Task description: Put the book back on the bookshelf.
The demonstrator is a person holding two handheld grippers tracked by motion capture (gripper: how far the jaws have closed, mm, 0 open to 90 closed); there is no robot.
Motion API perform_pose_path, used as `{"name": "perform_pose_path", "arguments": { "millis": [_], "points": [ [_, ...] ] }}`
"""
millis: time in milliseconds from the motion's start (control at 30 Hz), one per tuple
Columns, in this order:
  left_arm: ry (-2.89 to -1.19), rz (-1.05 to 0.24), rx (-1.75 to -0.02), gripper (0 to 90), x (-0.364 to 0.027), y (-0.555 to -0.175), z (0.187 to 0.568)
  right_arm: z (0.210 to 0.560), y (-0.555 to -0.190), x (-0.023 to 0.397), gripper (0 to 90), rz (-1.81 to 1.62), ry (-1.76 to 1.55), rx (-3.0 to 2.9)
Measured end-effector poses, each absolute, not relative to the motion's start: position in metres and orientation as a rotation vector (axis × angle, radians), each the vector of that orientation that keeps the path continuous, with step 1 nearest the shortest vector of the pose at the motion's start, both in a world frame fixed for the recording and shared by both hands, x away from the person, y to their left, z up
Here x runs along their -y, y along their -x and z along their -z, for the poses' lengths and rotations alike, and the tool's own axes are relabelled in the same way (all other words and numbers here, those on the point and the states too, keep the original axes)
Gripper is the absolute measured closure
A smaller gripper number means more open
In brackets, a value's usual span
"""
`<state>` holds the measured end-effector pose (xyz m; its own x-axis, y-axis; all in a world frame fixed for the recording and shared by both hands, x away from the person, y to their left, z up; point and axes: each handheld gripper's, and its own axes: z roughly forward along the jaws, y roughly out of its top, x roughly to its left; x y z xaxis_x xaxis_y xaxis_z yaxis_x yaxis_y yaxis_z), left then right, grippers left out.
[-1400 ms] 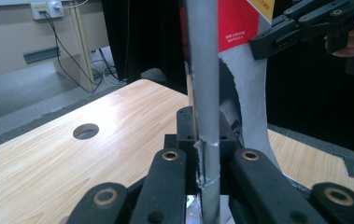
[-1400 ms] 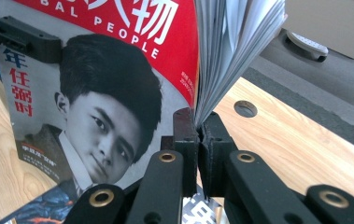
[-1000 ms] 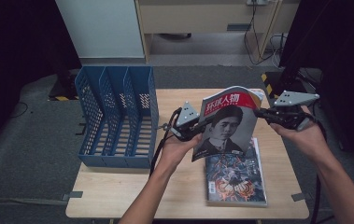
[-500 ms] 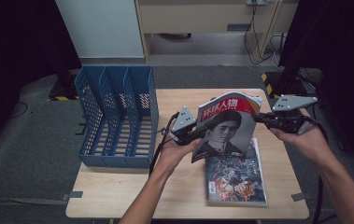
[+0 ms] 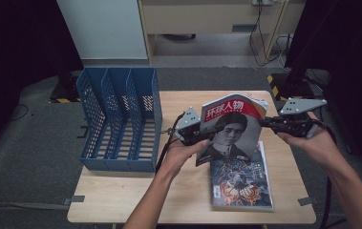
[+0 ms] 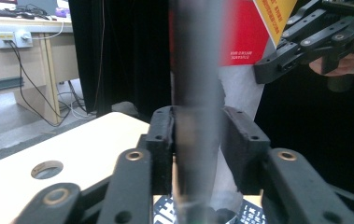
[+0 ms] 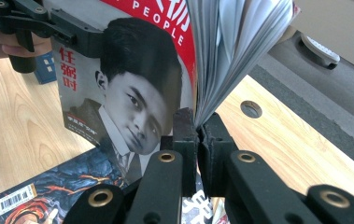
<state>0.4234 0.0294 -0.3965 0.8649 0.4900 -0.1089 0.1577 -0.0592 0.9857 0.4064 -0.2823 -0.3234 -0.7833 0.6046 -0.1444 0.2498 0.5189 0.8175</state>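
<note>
1. A pale wooden tabletop (image 5: 121,191) stands on grey carpet, with dark curtains on both sides and a light cabinet behind.
2. Nearest the person, a magazine with dark, fiery cover art (image 5: 240,183) lies flat on the tabletop, its long axis running away from the person.
3. Just above it, the red-topped magazine (image 5: 231,129) is held off the tabletop, nearly upright and leaning a little. Its long axis runs bottom to top, the red title band is uppermost and the portrait cover faces the person.
4. The left gripper (image 5: 202,136) is at the magazine's left edge. In the left gripper view the fingers (image 6: 163,140) have just been opening: the edge of the magazine stands between them, close against the left one, with a gap at the right one.
5. The right gripper (image 5: 264,123) is at the right edge. In the right gripper view its fingers (image 7: 184,135) are pinched tight on the pages, which fan out above them.
6. Farther left, a blue three-slot file rack (image 5: 116,119) stands upright on the tabletop, well apart from the magazines.
</note>
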Motion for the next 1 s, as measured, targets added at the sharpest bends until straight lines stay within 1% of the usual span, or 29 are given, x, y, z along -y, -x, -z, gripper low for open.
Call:
{"name": "perform_pose_path", "arguments": {
  "millis": [100, 167, 367, 467, 500, 533, 633, 833, 933, 1000],
  "points": [
    [-1.628, -0.28, -0.527, 64.0, -0.029, -0.426, 0.396, 0.323, -0.406, 0.282, 86.6, -1.17, -0.702, -2.352],
    [-1.626, -0.296, -0.543, 66.5, -0.03, -0.428, 0.397, 0.324, -0.405, 0.282, 86.6, -1.179, -0.699, -2.353],
    [-1.619, -0.274, -0.549, 71.0, -0.03, -0.43, 0.398, 0.324, -0.405, 0.283, 86.2, -1.186, -0.702, -2.354],
    [-1.658, -0.25, -0.536, 72.5, -0.029, -0.431, 0.397, 0.324, -0.405, 0.283, 85.9, -1.191, -0.71, -2.354],
    [-1.691, -0.254, -0.532, 72.6, -0.027, -0.431, 0.398, 0.324, -0.405, 0.283, 85.8, -1.191, -0.709, -2.355],
    [-1.709, -0.288, -0.52, 73.3, -0.026, -0.429, 0.397, 0.324, -0.405, 0.283, 85.5, -1.192, -0.71, -2.355],
    [-1.637, -0.28, -0.557, 79.9, -0.028, -0.428, 0.398, 0.325, -0.405, 0.284, 85.1, -1.195, -0.718, -2.343],
    [-1.622, -0.307, -0.539, 83.9, -0.026, -0.424, 0.4, 0.328, -0.404, 0.287, 84.7, -1.209, -0.729, -2.338],
    [-1.625, -0.321, -0.521, 85.8, -0.026, -0.422, 0.4, 0.332, -0.404, 0.288, 80.8, -1.203, -0.748, -2.337],
    [-1.623, -0.323, -0.52, 86.1, -0.026, -0.422, 0.4, 0.334, -0.404, 0.288, 80.1, -1.203, -0.753, -2.337]
  ]
}}
